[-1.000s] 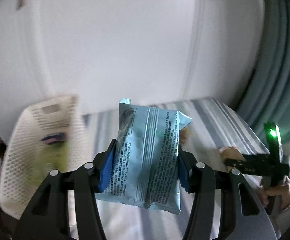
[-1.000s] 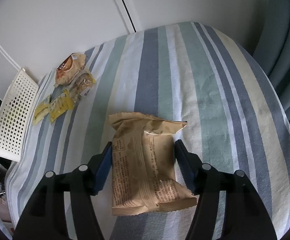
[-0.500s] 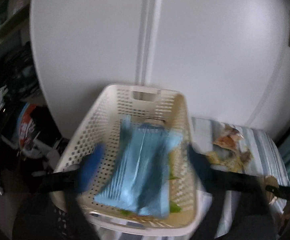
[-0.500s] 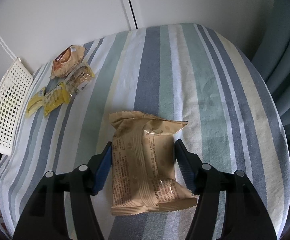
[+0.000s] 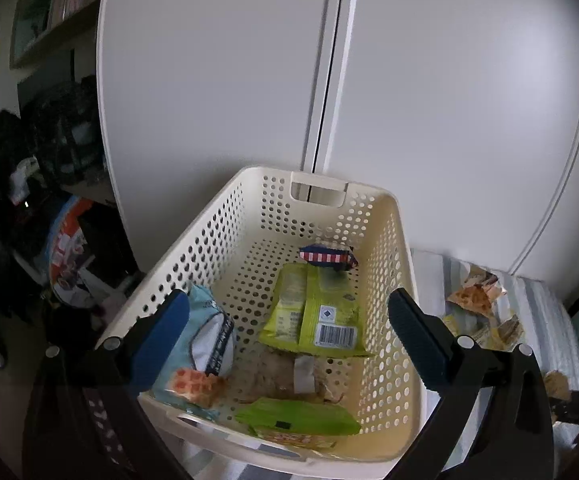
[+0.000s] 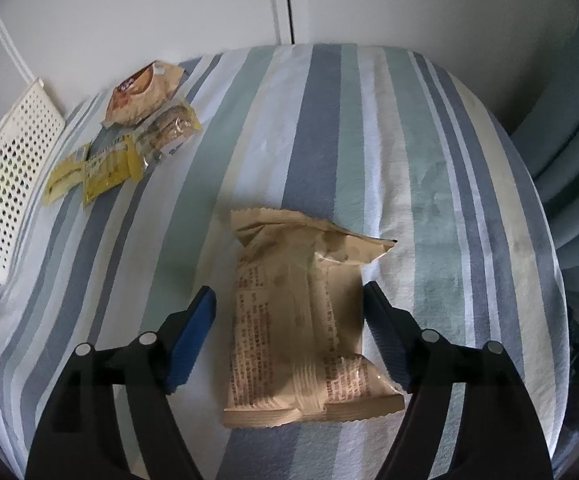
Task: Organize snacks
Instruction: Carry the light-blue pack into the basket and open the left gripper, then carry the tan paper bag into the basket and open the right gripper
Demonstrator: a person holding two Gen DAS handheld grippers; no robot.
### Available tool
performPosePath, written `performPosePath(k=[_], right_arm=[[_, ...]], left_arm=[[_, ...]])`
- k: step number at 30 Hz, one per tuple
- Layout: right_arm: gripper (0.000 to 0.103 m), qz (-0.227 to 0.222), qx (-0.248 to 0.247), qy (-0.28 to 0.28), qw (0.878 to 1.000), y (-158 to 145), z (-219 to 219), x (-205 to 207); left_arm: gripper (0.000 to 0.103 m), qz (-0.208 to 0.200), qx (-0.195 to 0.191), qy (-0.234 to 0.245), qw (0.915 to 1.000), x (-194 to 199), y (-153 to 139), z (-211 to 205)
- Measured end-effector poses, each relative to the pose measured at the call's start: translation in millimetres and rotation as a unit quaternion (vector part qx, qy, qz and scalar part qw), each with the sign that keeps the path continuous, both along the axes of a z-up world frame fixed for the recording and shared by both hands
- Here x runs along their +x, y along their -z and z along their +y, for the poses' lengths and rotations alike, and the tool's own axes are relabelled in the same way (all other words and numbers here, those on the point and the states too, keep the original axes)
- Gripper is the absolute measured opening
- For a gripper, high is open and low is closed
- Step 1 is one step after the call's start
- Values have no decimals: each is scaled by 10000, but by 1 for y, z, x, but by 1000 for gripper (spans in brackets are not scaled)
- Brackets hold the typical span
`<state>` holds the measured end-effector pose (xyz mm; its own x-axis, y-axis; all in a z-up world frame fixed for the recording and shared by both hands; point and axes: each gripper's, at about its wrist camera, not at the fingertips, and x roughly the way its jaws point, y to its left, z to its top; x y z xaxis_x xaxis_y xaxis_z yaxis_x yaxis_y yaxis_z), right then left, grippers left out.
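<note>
In the left wrist view, my left gripper (image 5: 287, 308) hangs open over a cream perforated basket (image 5: 385, 280), nothing between its fingers. A light blue snack packet (image 5: 205, 344) lies in the basket's left side, beside green packets (image 5: 317, 312), a clear-wrapped brown snack (image 5: 285, 376) and a red-and-white striped packet (image 5: 327, 256). In the right wrist view, my right gripper (image 6: 289, 300) is open and straddles a tan snack packet (image 6: 301, 312) lying flat on the striped bedcover (image 6: 329, 120). A small gap shows at its left finger.
Loose snacks lie near the basket (image 6: 9, 172): a brown packet (image 6: 141, 92), a biscuit pack (image 6: 169, 132), yellow packets (image 6: 105, 168). White cabinet doors (image 5: 329, 80) stand behind. Dark clutter (image 5: 49, 240) fills the floor left of the basket. Blue-grey curtains (image 6: 569, 140) hang at right.
My left gripper swung left over the basket and let go of the blue packet, which now lies inside. My right gripper's fingers have spread slightly off the tan packet.
</note>
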<state>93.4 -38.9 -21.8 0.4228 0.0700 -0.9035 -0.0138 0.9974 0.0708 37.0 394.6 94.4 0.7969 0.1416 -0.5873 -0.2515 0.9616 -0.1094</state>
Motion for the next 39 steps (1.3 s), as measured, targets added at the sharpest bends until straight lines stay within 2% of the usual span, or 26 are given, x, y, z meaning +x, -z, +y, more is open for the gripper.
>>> performPosePath(k=[3,5,7,13,18,24,30,34,39], right_arm=[[74,97,-338,-56,9994,1,9,2],[71,103,-389,-41,9992,0,11,1],[56,80,-369,-15,9993,-2,12,-2],[51,58,-316,194,9993,-8,14,-11],[51,-227,-95,48,9997,-35,35,-20],[51,-630,432,-545,9956,-81,95,-15],[51,-926,1035,-1208,9829,-126,178,-6],[51,-1043,1097,-1557,9761,-140,230,-2],[51,-1013,1139,-1926,9694,-142,294,6]], left_arm=[[101,-119,131,-14,9998,-5,-5,-2],[101,-178,113,-32,9998,-8,-7,0],[101,-207,92,-68,9997,-11,-7,4],[101,-258,-72,-310,9992,-16,-7,24],[101,-339,-140,-507,9980,-22,-10,40],[101,-382,-296,-671,9966,-27,-12,56],[101,-497,-461,-811,9944,-34,-15,69],[101,-545,-550,-883,9931,-37,-16,76],[101,-571,-479,-1017,9920,-39,-17,80]])
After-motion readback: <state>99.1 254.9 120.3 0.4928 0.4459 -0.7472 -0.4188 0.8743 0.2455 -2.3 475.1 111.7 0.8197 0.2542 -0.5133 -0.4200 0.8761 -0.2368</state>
